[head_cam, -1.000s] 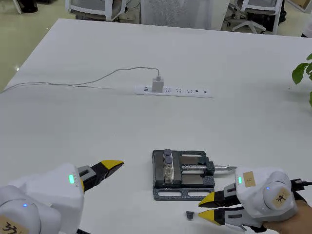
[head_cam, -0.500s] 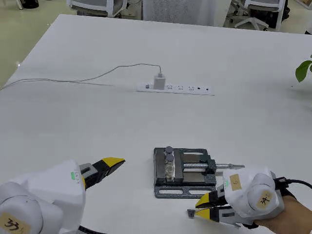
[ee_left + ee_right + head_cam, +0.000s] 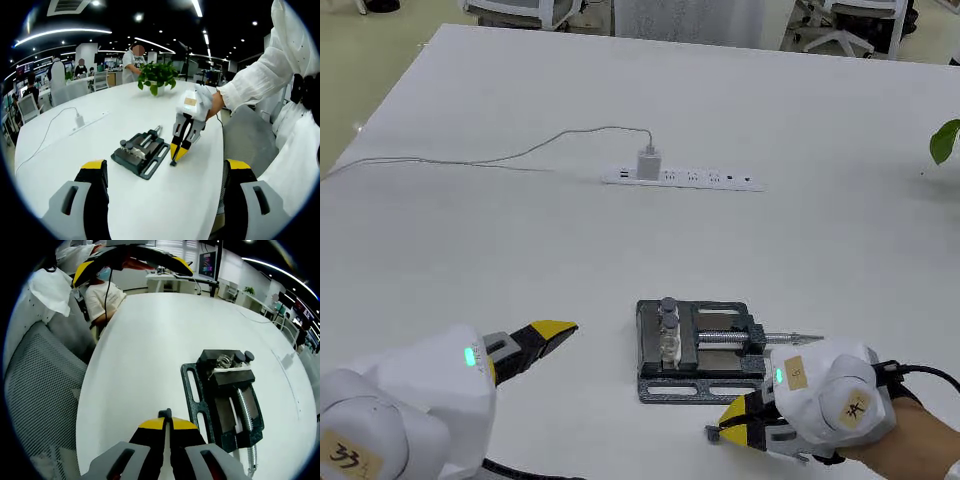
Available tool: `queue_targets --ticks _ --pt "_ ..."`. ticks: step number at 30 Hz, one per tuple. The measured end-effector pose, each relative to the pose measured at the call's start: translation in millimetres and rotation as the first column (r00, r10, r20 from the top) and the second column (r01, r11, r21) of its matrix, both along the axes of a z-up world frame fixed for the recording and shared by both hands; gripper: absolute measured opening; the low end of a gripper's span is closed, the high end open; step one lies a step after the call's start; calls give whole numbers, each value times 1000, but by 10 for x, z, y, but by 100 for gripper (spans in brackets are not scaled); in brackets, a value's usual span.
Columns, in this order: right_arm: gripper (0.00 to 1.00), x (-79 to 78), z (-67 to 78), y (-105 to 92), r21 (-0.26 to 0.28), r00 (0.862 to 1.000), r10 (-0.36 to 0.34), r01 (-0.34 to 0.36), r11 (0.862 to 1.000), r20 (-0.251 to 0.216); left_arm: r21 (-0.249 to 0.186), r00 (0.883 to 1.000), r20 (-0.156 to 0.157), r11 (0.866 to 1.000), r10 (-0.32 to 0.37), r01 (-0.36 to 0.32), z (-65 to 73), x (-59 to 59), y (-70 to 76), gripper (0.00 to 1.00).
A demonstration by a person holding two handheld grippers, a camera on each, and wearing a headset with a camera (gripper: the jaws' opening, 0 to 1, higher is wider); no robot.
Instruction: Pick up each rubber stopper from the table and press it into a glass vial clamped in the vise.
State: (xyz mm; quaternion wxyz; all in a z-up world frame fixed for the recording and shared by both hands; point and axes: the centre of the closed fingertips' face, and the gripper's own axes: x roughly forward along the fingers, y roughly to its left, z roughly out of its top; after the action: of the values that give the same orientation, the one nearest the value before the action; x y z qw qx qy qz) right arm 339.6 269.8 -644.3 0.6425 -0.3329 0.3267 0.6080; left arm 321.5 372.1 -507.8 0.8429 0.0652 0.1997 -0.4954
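A dark metal vise [image 3: 701, 385] sits near the table's front edge, clamping glass vials [image 3: 668, 340] side by side, each topped by a grey stopper. In front of it, to the right, my right gripper [image 3: 724, 430] is shut on a small grey rubber stopper [image 3: 713, 433], low over the table. The right gripper view shows that stopper [image 3: 166, 414] pinched at the yellow tips, with the vise [image 3: 225, 390] and vials [image 3: 235, 357] ahead. My left gripper [image 3: 548, 338] waits left of the vise; its jaws stand wide apart around nothing [image 3: 165, 172], looking at the vise [image 3: 140, 152] and the right gripper [image 3: 179, 150].
A white power strip [image 3: 682, 180] with a charger and a long cable lies at mid-table. A potted plant [image 3: 157, 76] stands at the table's right end. Office chairs and people are beyond the table. The table's front edge is close behind both grippers.
My right gripper slid left to the loose stopper in front of the vise and its jaws went from open to shut on it. The left gripper stayed put.
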Motion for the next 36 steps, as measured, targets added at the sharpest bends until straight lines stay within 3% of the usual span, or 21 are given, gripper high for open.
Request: queue_targets --ticks 26,36 --pt "0 -6 20 39 17 997 -75 75 997 -3 -2 1000 -2 1000 -7 7 -17 -5 -23 95" --pt "0 14 187 40 64 987 -156 157 985 -20 -3 1000 11 1000 -1 1 -4 10 -34 93"
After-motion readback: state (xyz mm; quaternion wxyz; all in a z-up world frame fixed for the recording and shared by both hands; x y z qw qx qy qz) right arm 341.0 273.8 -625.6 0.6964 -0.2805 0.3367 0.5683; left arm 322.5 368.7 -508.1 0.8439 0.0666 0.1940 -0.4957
